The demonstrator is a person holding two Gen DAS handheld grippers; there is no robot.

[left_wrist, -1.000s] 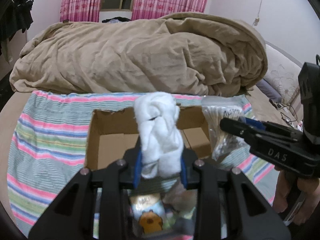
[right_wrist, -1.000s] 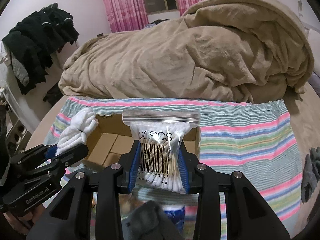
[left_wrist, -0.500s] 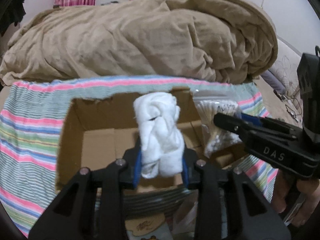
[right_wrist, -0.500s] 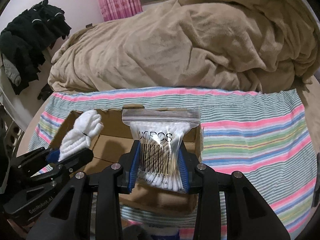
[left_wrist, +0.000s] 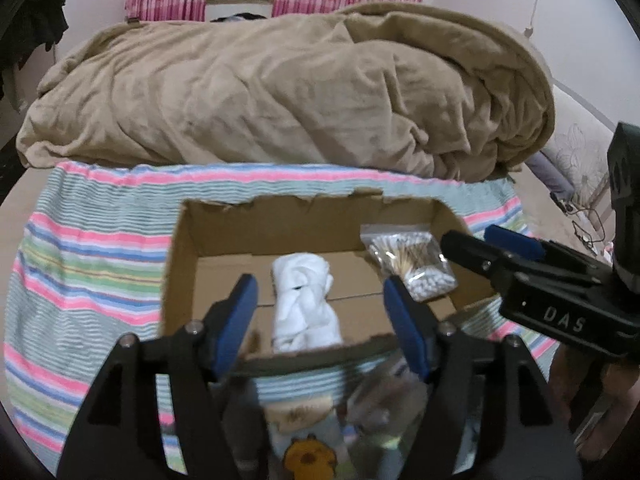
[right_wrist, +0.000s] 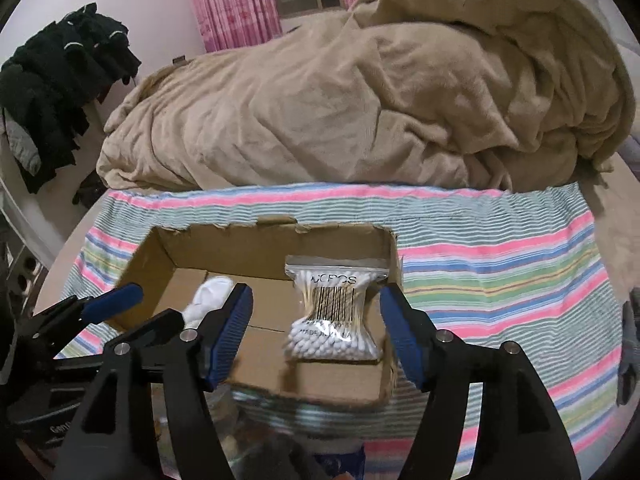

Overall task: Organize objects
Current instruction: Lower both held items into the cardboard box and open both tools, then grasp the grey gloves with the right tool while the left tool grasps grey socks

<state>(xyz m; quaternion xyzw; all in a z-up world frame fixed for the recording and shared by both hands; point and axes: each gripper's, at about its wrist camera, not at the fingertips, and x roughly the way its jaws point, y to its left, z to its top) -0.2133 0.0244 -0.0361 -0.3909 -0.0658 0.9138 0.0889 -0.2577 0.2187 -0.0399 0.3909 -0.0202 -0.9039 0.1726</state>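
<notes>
Over the cardboard box (left_wrist: 224, 240) on the bed, both the left tool (left_wrist: 320, 316) and right tool (right_wrist: 316, 328) now gape empty, having just let go, so the white sock bundle (left_wrist: 304, 304) and cotton swab bag (right_wrist: 336, 316) lie inside, which I judge finishes these two placements.

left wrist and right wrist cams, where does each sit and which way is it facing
Left wrist: rides the left gripper, looking forward into the cardboard box at the white sock bundle; its own open fingers and the right gripper show.
Right wrist: rides the right gripper, facing the cotton swab bag in the box; its open fingers and the left gripper show.
Shared: box, both items, striped cloth, tan blanket.
</notes>
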